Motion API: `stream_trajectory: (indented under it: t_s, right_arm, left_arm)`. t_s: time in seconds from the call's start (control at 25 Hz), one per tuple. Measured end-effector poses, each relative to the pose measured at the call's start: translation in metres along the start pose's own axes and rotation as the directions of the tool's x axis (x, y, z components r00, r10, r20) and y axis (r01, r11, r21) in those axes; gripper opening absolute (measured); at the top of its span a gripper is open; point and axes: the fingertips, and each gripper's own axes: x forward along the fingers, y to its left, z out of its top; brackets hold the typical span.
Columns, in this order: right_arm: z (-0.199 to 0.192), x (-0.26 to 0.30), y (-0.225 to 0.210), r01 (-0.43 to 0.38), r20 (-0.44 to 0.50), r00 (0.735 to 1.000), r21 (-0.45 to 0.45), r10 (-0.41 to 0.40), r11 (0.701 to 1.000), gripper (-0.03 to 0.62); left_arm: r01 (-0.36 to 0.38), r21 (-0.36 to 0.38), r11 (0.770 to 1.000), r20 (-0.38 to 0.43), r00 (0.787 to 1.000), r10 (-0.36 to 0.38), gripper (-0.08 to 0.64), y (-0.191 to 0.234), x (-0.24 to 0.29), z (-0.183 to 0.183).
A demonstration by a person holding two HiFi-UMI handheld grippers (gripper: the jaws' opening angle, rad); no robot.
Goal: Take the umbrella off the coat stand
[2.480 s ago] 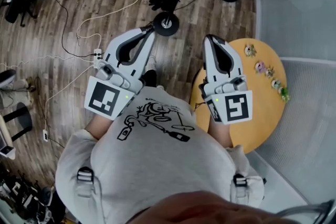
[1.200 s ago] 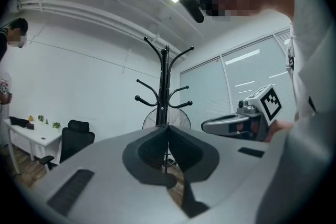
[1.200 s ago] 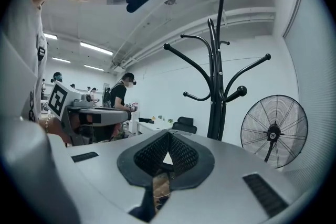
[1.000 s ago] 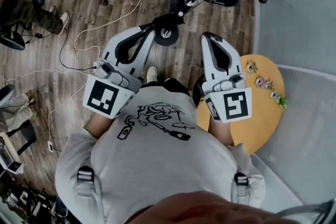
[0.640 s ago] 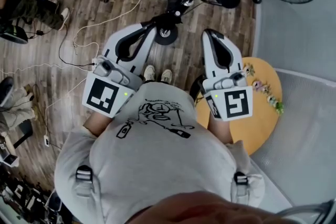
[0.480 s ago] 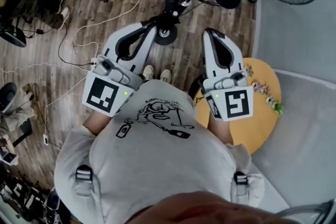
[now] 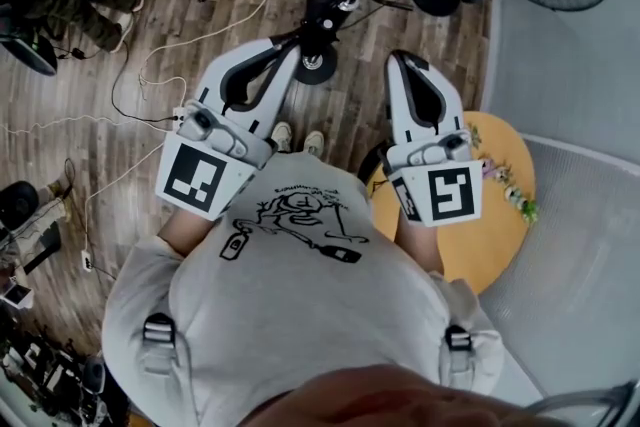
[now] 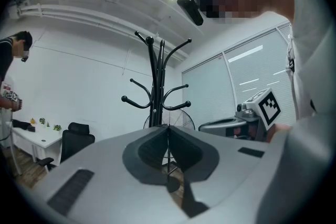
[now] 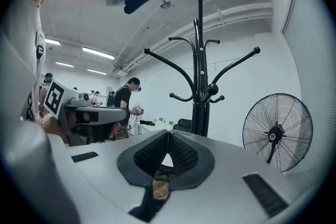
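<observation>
The left cube and the right cube each show a black and white square pattern (blocky shapes, like a puzzle). The person's grey shirt has a black line drawing on the front. The left gripper has its fingers pressed together with nothing in them. The right gripper has its fingers pressed together too, and they hold nothing. Both point level at the black coat stand. It stands straight up near the person, with its round foot on the wood floor just past the shoes. I cannot pick out the umbrella on it in any view, so I cannot tell which way it points. A big fan stands to the right of the stand. A round yellow bench is by the right gripper.
</observation>
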Motion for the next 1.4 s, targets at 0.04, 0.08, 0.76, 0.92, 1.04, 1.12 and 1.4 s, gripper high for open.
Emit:
stream_trajectory:
  t_s: [0.04, 0.08, 0.76, 0.92, 1.04, 1.12, 1.4]
  right_arm:
    - [-0.001, 0.001, -0.001, -0.001, 0.001, 1.000, -0.001, 0.001, 1.000, 0.020]
    - [-0.002, 0.001, -0.002, -0.002, 0.001, 1.000, -0.002, 0.002, 1.000, 0.020]
    - [-0.046, 0.019, -0.004, -0.009, -0.069, 0.998, -0.010, 0.008, 1.000, 0.038]
    - [-0.059, 0.022, -0.004, -0.011, -0.090, 0.996, -0.011, 0.010, 1.000, 0.041]
    - [-0.071, 0.024, -0.004, -0.011, -0.110, 0.994, -0.015, 0.010, 1.000, 0.043]
    - [-0.079, 0.026, -0.004, -0.011, -0.123, 0.992, -0.018, 0.009, 1.000, 0.048]
    - [-0.106, 0.039, -0.008, -0.004, -0.164, 0.986, -0.050, -0.004, 0.999, 0.058]
  left_arm:
    - [-0.003, 0.000, 1.000, 0.000, 1.000, 0.003, 0.009, 0.000, 0.001, 0.000]
    - [-0.005, 0.000, 1.000, 0.002, 1.000, 0.005, 0.009, 0.000, 0.002, 0.000]
    - [-0.014, 0.001, 1.000, -0.004, 1.000, 0.014, 0.009, 0.005, -0.001, -0.002]
    - [-0.013, 0.005, 1.000, -0.010, 1.000, 0.013, 0.009, 0.004, -0.002, -0.004]
    - [-0.008, 0.009, 1.000, -0.014, 1.000, 0.008, 0.009, 0.003, -0.002, -0.005]
    - [-0.005, 0.011, 1.000, -0.016, 1.000, 0.005, 0.009, 0.002, -0.002, -0.006]
    - [-0.002, 0.014, 1.000, -0.017, 1.000, 0.002, 0.009, 0.008, -0.003, -0.002]
